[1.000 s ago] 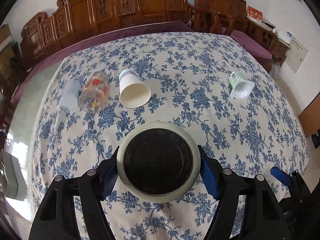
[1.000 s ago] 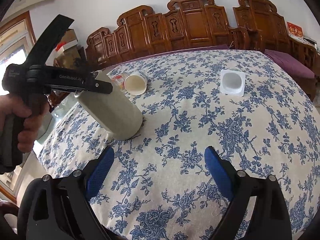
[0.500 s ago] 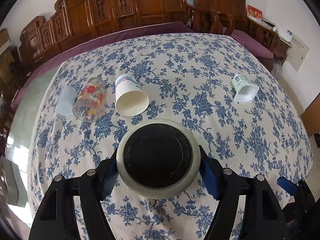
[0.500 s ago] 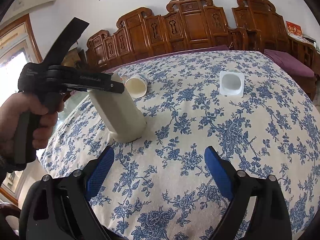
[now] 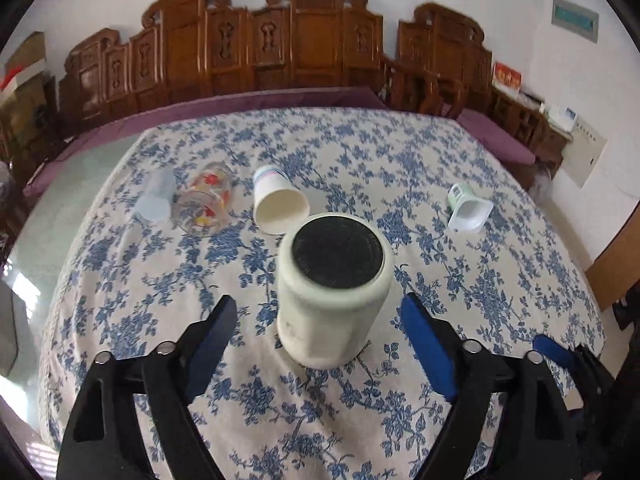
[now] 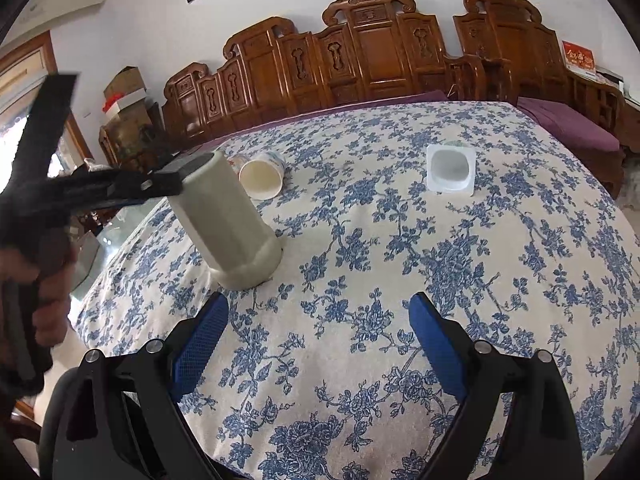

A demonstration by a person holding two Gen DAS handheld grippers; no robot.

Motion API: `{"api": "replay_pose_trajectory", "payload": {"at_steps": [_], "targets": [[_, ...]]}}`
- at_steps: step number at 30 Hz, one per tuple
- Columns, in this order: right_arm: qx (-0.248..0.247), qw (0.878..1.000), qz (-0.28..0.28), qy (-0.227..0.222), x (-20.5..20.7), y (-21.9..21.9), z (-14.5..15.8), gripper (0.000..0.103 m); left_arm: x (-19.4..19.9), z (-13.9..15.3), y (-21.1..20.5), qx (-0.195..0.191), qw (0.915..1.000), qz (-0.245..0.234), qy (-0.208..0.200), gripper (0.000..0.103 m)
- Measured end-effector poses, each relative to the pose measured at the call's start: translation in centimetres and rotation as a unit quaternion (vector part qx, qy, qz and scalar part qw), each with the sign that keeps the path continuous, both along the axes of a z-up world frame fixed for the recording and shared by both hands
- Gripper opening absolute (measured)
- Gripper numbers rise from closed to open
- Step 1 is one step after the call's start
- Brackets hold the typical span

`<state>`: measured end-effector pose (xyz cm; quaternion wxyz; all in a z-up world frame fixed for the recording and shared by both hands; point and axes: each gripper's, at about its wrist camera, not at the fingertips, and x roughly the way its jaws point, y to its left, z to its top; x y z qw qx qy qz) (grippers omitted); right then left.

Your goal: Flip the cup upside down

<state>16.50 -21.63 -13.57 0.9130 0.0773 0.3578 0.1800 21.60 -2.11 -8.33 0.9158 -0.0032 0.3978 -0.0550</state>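
Observation:
A tall cream cup (image 5: 332, 292) with a black base stands upside down on the flowered tablecloth (image 5: 460, 300), base up. My left gripper (image 5: 316, 320) is open, its blue pads apart on either side of the cup and not touching it. In the right wrist view the same cup (image 6: 228, 224) stands mouth down, with the left gripper (image 6: 160, 182) level with its top. My right gripper (image 6: 318, 328) is open and empty, low over the cloth to the right of the cup.
A paper cup (image 5: 278, 204), a flowered glass (image 5: 204, 200) and a pale blue cup (image 5: 154, 202) lie on their sides behind. A white square-mouthed cup (image 5: 468, 208) lies at the right. Carved wooden chairs (image 5: 312, 40) ring the table's far edge.
My left gripper opened and let go of the cream cup, which now stands mouth down on the cloth. The gripper drew back. The right gripper stayed still.

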Motion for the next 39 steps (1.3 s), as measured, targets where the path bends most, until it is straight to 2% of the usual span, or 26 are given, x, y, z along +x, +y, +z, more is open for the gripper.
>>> {"api": "replay_pose_trajectory", "payload": {"at_steps": [5,10,18,23,26,32,39], "targets": [[-0.006,1.0,-0.003,-0.016,-0.2,0.3,2.0,0.093,-3.1,0.8,1.0,-0.002,0.9995,0.007,-0.03,0.096],[-0.014,1.0,-0.007,-0.02,-0.8,0.6,3.3,0.1,-5.0,1.3,2.1,-0.009,0.9991,0.021,-0.036,0.095],[-0.022,1.0,-0.013,-0.016,-2.6,1.3,5.0,0.101,-9.1,2.3,2.1,0.02,0.9984,0.019,-0.05,0.095],[-0.024,0.998,-0.026,-0.05,-5.7,1.5,7.7,0.101,-12.7,3.8,2.2,0.024,0.9962,0.02,-0.082,0.095],[-0.026,0.996,-0.026,-0.077,-7.7,1.7,9.3,0.101,-15.3,5.3,2.4,0.025,0.9927,0.025,-0.115,0.095],[-0.029,0.99,-0.03,-0.134,-12.5,2.1,12.7,0.1,-19.5,7.4,3.3,0.012,0.987,0.038,-0.156,0.095],[-0.038,0.986,-0.03,-0.161,-14.8,2.5,14.4,0.1,-22.0,8.5,4.2,-0.001,0.984,0.054,-0.17,0.095]]}}
